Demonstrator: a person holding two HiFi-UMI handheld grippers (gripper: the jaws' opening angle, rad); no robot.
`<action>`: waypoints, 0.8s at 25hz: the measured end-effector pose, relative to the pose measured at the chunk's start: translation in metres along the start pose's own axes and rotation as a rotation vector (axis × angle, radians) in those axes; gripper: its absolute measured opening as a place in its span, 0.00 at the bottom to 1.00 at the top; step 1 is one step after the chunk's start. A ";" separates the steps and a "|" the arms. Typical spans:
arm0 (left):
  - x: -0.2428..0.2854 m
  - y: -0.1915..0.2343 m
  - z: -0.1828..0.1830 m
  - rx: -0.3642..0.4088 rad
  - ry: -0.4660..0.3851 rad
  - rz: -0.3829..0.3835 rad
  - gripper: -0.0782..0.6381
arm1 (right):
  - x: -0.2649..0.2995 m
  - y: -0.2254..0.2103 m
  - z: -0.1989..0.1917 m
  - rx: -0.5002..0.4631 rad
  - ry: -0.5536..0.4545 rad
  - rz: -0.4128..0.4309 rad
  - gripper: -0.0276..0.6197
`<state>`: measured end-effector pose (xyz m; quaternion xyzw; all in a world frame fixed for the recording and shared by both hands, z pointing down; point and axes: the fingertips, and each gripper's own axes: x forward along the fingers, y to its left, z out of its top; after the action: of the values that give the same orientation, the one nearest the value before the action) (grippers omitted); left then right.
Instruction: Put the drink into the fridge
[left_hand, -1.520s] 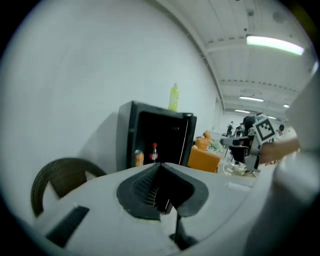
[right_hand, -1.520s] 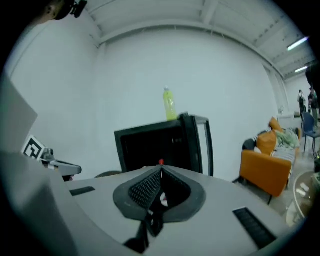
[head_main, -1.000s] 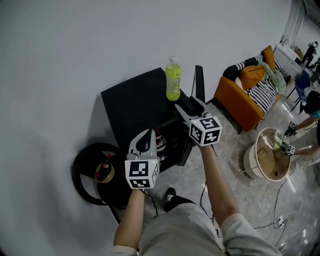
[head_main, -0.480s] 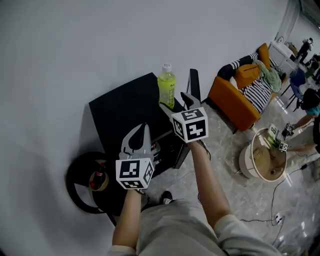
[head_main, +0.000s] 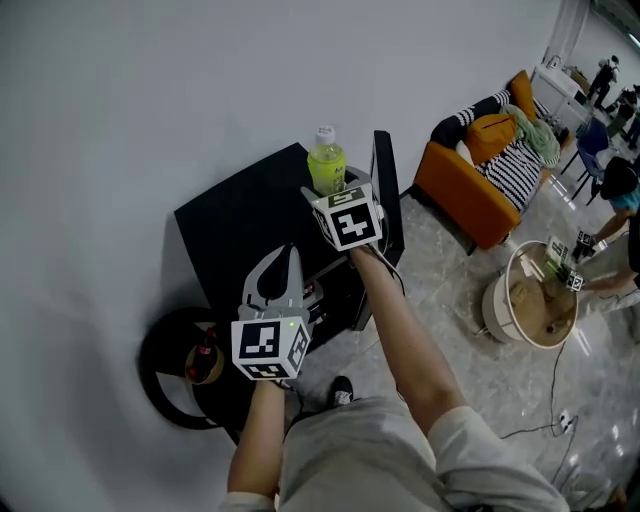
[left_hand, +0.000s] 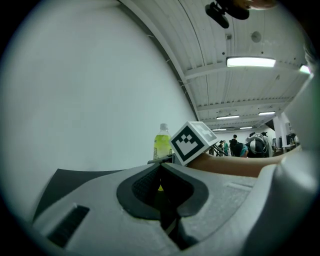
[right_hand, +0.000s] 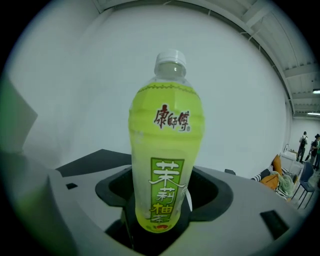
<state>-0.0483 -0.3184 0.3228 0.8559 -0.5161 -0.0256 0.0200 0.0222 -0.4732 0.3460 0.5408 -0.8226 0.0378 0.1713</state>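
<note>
Grey left tongs (head_main: 290, 258) hang shut and empty near the body. Further out, the right tongs (head_main: 333, 192) have just been opening, jaws spread either side of the green bottle (head_main: 325, 165), which stands on top of the black fridge (head_main: 240, 215). Close off-centre, I'd say, and it topples.

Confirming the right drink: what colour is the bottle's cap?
White; the cap shows best in the right gripper view.
</note>
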 end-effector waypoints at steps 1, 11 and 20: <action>-0.001 0.001 -0.001 -0.002 0.003 -0.002 0.12 | -0.004 0.002 0.000 0.003 -0.012 0.006 0.53; -0.017 -0.036 -0.041 -0.055 0.070 -0.136 0.12 | -0.074 0.035 -0.012 0.030 -0.096 0.071 0.52; -0.046 -0.072 -0.100 -0.100 0.168 -0.240 0.12 | -0.137 0.053 -0.043 0.023 -0.168 0.030 0.52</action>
<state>0.0000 -0.2433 0.4189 0.9085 -0.4049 0.0181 0.1022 0.0340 -0.3203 0.3488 0.5318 -0.8416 0.0045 0.0947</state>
